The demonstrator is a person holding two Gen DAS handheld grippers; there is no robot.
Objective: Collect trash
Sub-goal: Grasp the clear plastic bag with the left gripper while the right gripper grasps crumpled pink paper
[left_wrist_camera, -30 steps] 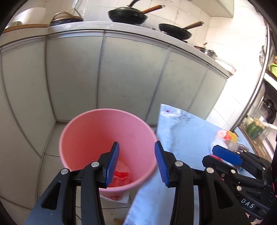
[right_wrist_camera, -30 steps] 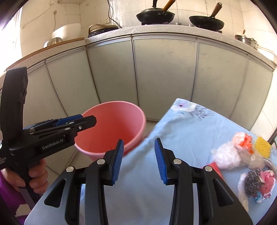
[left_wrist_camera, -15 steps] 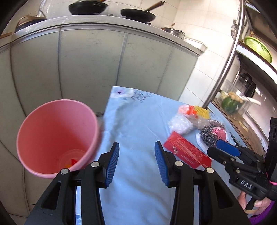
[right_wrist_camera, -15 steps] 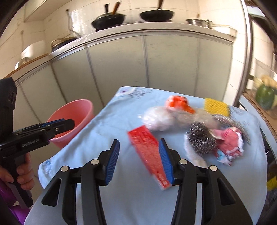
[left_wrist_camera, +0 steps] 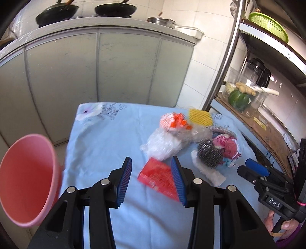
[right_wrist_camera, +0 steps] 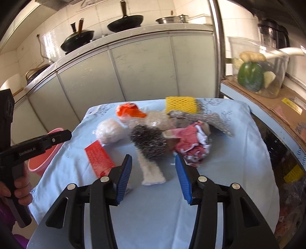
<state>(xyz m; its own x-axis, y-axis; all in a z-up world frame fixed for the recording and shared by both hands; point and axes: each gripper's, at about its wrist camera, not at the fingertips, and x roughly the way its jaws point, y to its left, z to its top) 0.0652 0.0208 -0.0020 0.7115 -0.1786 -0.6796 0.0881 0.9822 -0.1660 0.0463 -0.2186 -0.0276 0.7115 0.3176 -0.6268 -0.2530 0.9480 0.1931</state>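
A trash pile lies on the light blue tablecloth (left_wrist_camera: 107, 145): a flat red packet (left_wrist_camera: 158, 177), a clear plastic bag (left_wrist_camera: 162, 144), an orange-and-white wrapper (left_wrist_camera: 174, 120), a yellow foam net (left_wrist_camera: 199, 116), a steel wool scrubber (right_wrist_camera: 149, 141), a crumpled pink wrapper (right_wrist_camera: 191, 145) and a white strip (right_wrist_camera: 151, 170). The pink bin (left_wrist_camera: 24, 178) stands off the table's left edge. My left gripper (left_wrist_camera: 151, 180) hovers open over the red packet. My right gripper (right_wrist_camera: 153, 176) is open above the white strip, just short of the scrubber. Nothing is held.
Grey cabinets (left_wrist_camera: 114, 67) with woks (left_wrist_camera: 112, 8) on the counter run behind the table. A metal rack (left_wrist_camera: 227, 55) on the right holds a clear container with a green squash (right_wrist_camera: 250, 76) and cardboard. A hand (right_wrist_camera: 19, 183) holds the left gripper's handle.
Both views have swung right, from the pink bin to the trash pile on the table. The bin now sits at the left edge. The right jaws stand a little wider.
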